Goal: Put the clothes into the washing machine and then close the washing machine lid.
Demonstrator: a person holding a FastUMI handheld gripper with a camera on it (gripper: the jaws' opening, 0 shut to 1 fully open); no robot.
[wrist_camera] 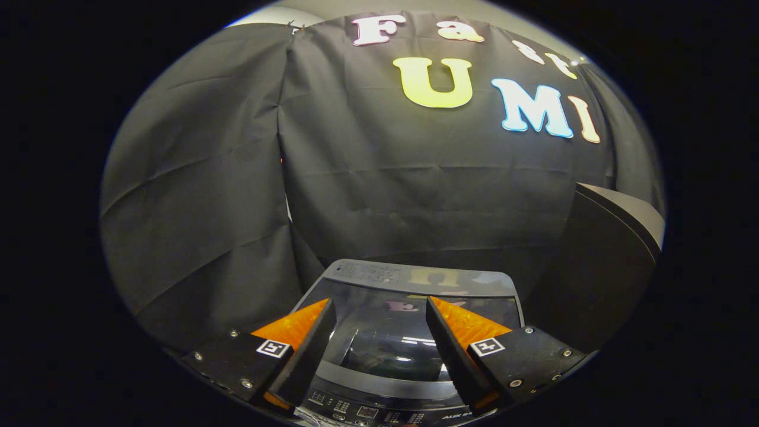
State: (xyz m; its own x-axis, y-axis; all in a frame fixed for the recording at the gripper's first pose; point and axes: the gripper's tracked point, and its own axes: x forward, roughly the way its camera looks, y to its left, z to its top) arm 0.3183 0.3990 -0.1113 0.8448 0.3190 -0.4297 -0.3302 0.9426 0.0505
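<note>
Glossy dark glass lid lies flat on the grey top-loading washing machine; closing step judged complete or nearly so.
Fingers of the gripper stand spread, holding nothing, poised above the lid, which sits between and just ahead of them. No clothes visible. Next move, if any: confirm lid seated, then withdraw.

Black cloth hanging as backdrop, dark slab standing at three o'clock

The black cloth is hanging in creased panels, two meeting at a seam toward ten o'clock. A pale wall is showing above it at twelve, and the dark slab is tilting in front.
</note>
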